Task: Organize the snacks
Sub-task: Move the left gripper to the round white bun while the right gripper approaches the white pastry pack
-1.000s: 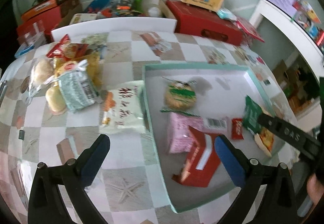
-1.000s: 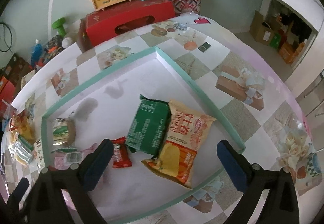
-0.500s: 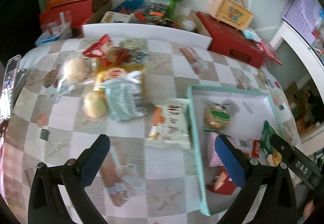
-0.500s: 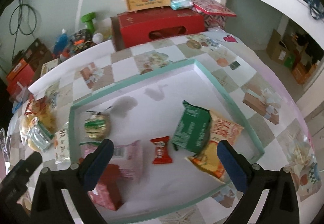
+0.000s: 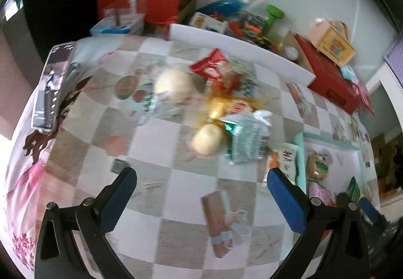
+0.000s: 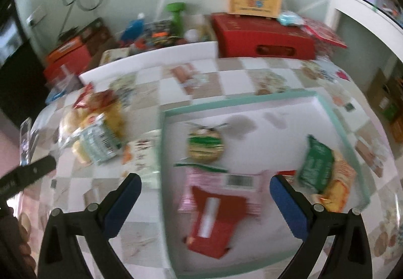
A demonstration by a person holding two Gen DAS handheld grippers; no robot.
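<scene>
light: soft, even daylight | blur: motion smear in both views | edges: fisheye bending, dark vignette

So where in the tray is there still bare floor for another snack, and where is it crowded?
The tray is bare along its far side, between the far rim and the round cookie pack, and in the near right corner. The near left is crowded: pink packet under red packet. The green bag overlaps the orange bag at the right wall.

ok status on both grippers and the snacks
Left gripper open, empty. Right gripper open, empty. Snack pile outside tray. Nothing blocking.
</scene>
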